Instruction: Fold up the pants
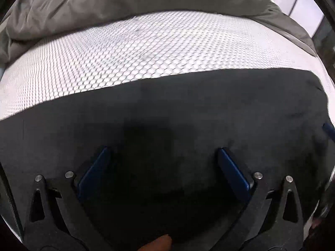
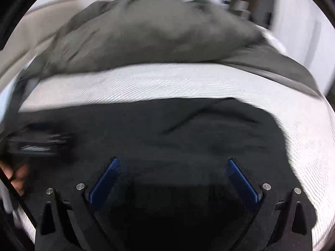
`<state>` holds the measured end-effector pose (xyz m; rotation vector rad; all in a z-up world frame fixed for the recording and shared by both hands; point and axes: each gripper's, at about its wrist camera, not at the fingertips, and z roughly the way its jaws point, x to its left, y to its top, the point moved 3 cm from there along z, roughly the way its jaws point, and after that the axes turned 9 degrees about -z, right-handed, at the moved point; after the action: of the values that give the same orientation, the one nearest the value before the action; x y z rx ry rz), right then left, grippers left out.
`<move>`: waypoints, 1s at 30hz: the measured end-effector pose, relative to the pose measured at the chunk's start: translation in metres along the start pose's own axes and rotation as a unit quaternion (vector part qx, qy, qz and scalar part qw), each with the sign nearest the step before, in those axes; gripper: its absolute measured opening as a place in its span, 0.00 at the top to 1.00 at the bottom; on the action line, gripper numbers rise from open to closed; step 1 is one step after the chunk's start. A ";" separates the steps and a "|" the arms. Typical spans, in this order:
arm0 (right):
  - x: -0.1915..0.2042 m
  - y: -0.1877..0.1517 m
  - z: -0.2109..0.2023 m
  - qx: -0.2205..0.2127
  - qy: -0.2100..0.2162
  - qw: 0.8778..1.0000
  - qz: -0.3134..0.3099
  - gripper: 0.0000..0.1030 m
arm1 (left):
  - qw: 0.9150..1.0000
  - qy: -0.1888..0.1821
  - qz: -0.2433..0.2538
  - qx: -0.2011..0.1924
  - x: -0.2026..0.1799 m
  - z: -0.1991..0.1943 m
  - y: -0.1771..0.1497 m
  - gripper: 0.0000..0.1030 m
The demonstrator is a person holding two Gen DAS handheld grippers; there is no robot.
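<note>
White honeycomb-textured mattress [image 1: 129,58] fills the scene, and we're on a bed here, with a rumpled grey duvet [image 1: 129,2] heaped along the far side, well beyond both tools. Dark pants [image 1: 188,115] lie spread flat on the mattress, directly under and ahead of the left tool [image 1: 163,156]. That left tool has its blue-padded fingers [image 1: 94,171] spread wide, nothing between them, just dark cloth below. Whether the tips are touching the fabric, I can't tell. A fingertip [image 1: 161,243] of the person peeks in at the near edge, just behind the tool.

Over to the right wrist view, and it's blurred with motion. The right tool [image 2: 172,167] is also wide apart, blue pads [image 2: 240,179] flared out, empty, hovering over the same pants [image 2: 188,129], which stretch ahead of it with a diagonal crease just beyond the fingers. The garment's far edge runs across the mattress [image 2: 303,146] ahead of the tool, and its end curves round off to the tool's right. To the left of this tool, the other tool shows as a dark smear [image 2: 39,142], with the person's hand [image 2: 16,177] just behind it.
</note>
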<state>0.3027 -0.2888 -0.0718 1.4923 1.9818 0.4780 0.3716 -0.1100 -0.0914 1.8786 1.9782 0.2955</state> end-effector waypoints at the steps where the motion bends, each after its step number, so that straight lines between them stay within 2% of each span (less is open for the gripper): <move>1: 0.006 -0.001 0.010 0.017 0.001 1.000 -0.008 0.00 | 1.000 -0.002 -0.005 -0.002 0.004 -0.001 0.002 0.00; 3: 0.012 -0.006 0.029 0.051 -0.001 0.999 -0.013 0.00 | 1.000 0.011 -0.019 -0.012 0.019 -0.006 0.008 0.00; 5: 0.010 -0.009 0.032 0.049 0.006 0.999 -0.004 0.01 | 0.998 0.037 -0.049 -0.020 0.048 -0.006 0.014 0.00; 9: 0.002 -0.009 0.030 0.049 0.009 0.999 0.005 0.01 | 0.994 0.028 -0.107 -0.020 0.107 -0.009 0.022 0.01; 11: 0.001 -0.009 0.029 0.048 0.009 0.999 0.006 0.01 | 0.989 0.015 -0.142 -0.026 0.143 -0.017 0.027 0.01; 14: -0.006 -0.007 0.034 0.045 0.010 0.999 0.006 0.01 | 0.976 0.032 -0.210 -0.055 0.207 -0.035 0.030 0.01; 16: -0.015 -0.005 0.043 0.043 0.014 0.999 0.008 0.01 | 0.963 0.044 -0.259 -0.065 0.251 -0.045 0.027 0.01; 19: -0.018 -0.009 0.042 0.043 0.014 0.999 0.008 0.01 | 0.934 0.032 -0.345 -0.088 0.312 -0.056 0.020 0.01; 20: -0.018 -0.008 0.043 0.043 0.013 0.999 0.007 0.01 | 0.919 0.038 -0.380 -0.101 0.332 -0.064 0.015 0.01; 21: -0.017 -0.008 0.043 0.044 0.013 0.999 0.008 0.01 | 0.900 0.045 -0.416 -0.120 0.351 -0.073 0.008 0.01; 22: -0.017 -0.008 0.043 0.044 0.012 0.999 0.008 0.01 | 0.887 0.042 -0.439 -0.135 0.363 -0.079 0.003 0.01; 23: -0.017 -0.007 0.044 0.044 0.013 0.999 0.008 0.01 | 0.879 0.029 -0.455 -0.140 0.372 -0.084 -0.003 0.01; 24: -0.017 -0.007 0.044 0.045 0.012 0.999 0.009 0.01 | 0.882 0.020 -0.452 -0.136 0.375 -0.087 -0.006 0.01; 25: -0.017 -0.008 0.044 0.045 0.012 0.999 0.009 0.01 | 0.889 0.015 -0.438 -0.132 0.370 -0.089 -0.006 0.01; 28: -0.017 -0.008 0.043 0.047 0.009 0.999 0.006 0.01 | 0.922 0.036 -0.361 -0.136 0.329 -0.102 -0.006 0.01; 29: -0.017 -0.008 0.042 0.048 0.008 0.999 0.006 0.01 | 0.935 0.040 -0.319 -0.147 0.301 -0.105 -0.009 0.01; 30: -0.017 -0.007 0.041 0.049 0.005 0.999 0.007 0.00 | 0.944 0.038 -0.290 -0.153 0.278 -0.109 -0.018 0.01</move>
<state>0.3272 -0.3099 -0.1030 1.5678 2.0288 0.4006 0.3033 0.1766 -0.0387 1.0496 2.2724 0.4679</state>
